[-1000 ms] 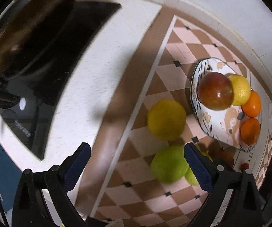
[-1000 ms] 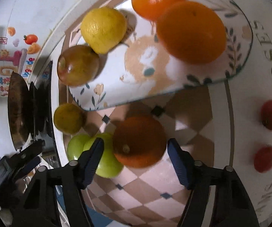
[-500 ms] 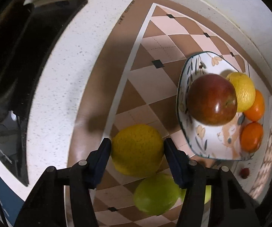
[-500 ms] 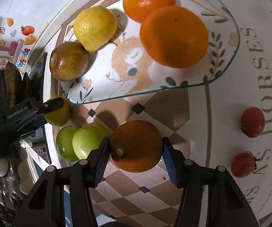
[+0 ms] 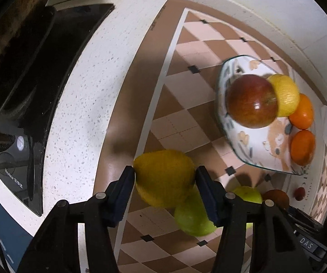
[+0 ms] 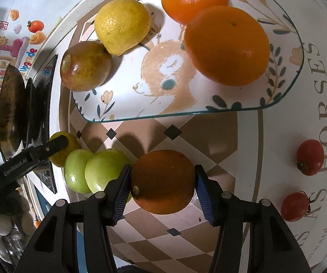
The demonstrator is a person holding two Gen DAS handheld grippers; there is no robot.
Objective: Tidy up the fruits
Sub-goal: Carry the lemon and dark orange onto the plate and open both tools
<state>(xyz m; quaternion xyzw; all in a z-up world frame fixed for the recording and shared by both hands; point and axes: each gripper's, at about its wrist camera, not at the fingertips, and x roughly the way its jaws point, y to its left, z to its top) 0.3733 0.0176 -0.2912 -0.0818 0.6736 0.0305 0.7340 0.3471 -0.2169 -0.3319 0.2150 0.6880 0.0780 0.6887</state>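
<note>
My left gripper (image 5: 164,179) is shut on a yellow fruit (image 5: 164,177) and holds it above the checkered mat. My right gripper (image 6: 162,182) is shut on an orange (image 6: 162,182) just in front of the plate. The patterned plate (image 6: 163,104) holds a red-green apple (image 6: 85,66), a lemon (image 6: 122,26) and two oranges (image 6: 227,45). Two green fruits (image 6: 104,170) lie on the mat left of the held orange. In the left wrist view the plate (image 5: 259,150) is at the right, with a green fruit (image 5: 192,216) below my fingers.
Two small tomatoes (image 6: 310,157) lie on the lettered cloth at the right. A black cooktop (image 5: 40,91) with a dark pan (image 5: 8,22) sits at the left. A white wall runs behind the plate.
Both grippers have closed on their fruits. The left one has lifted the yellow fruit off the mat; the right one holds the orange closer to the plate.
</note>
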